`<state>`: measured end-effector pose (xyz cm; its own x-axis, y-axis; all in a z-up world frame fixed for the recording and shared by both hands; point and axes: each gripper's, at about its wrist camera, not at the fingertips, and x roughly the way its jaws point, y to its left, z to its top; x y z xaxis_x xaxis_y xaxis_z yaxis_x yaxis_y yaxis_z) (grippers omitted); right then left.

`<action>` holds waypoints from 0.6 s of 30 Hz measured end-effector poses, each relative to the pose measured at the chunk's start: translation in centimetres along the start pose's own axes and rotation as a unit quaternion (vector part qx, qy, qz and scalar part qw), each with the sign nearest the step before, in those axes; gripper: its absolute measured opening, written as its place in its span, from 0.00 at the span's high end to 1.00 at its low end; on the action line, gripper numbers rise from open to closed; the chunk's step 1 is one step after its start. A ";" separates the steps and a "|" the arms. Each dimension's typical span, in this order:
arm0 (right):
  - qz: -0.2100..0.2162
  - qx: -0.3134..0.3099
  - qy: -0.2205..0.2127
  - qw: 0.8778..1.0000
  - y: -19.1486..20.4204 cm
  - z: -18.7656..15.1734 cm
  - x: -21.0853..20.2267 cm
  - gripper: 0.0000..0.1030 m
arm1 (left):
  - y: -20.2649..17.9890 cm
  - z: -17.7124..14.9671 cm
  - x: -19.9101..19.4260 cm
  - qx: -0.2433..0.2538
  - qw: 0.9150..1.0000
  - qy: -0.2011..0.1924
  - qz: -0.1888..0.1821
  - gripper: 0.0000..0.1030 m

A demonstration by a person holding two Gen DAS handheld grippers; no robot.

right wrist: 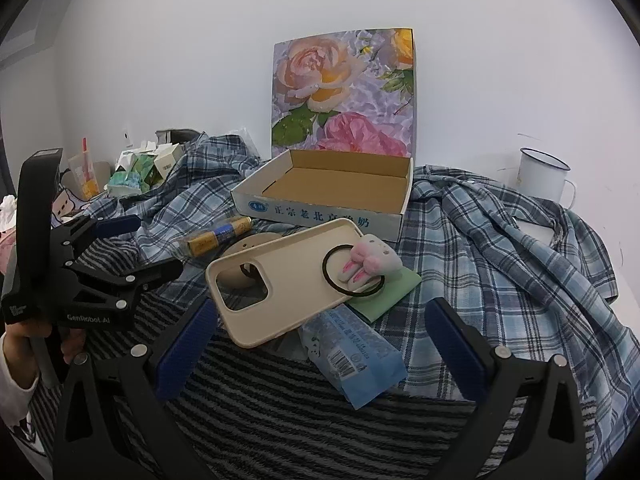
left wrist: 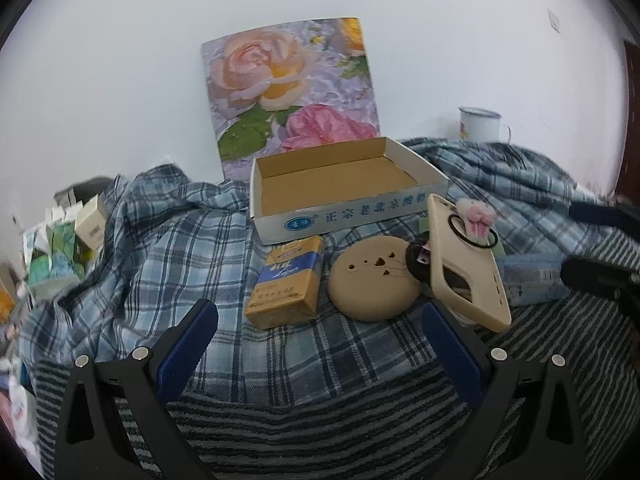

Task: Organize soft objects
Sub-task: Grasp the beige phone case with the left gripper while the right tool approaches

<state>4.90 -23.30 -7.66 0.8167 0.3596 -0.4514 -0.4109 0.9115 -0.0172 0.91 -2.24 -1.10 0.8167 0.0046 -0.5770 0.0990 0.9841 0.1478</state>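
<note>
From the left wrist, the left gripper (left wrist: 320, 320) is hovering spread wide and empty above the plaid cloth (left wrist: 168, 248), facing a yellow-and-blue carton (left wrist: 286, 282) and a round tan silicone pad (left wrist: 374, 280). The shallow cardboard tray (left wrist: 344, 188) is sitting empty, so sorting looks unstarted.

From the right wrist, the right gripper (right wrist: 320, 320) is gaping too, holding nothing, over a beige phone case (right wrist: 280, 280) carrying a pink plush bunny hair tie (right wrist: 366, 266), beside a blue tissue packet (right wrist: 356, 350).

The open cardboard box (left wrist: 344, 184) carries blue Chinese print on its front wall, reading "正宗老北京酸奶". The left hand-held gripper (right wrist: 120, 248) body is marked "GenRobot.AI". The barcode on the blue packet (right wrist: 352, 356) is unreadable.
</note>
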 end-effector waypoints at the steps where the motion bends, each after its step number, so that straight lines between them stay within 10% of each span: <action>1: 0.000 0.002 -0.001 1.000 -0.1 0.1 0.0 0.00 | -0.6 0.1 0.1 0.015 1.000 0.003 -0.004 0.00; 18: 0.004 0.202 0.014 0.979 -6.8 -1.6 -0.2 0.00 | -9.7 2.2 2.9 0.178 0.981 0.038 -0.071 0.00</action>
<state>6.93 -29.89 -8.90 0.8000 0.3667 -0.4749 -0.2189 0.9153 0.3380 3.57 -12.18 -2.50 0.7375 -0.1013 -0.6677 0.4117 0.8512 0.3256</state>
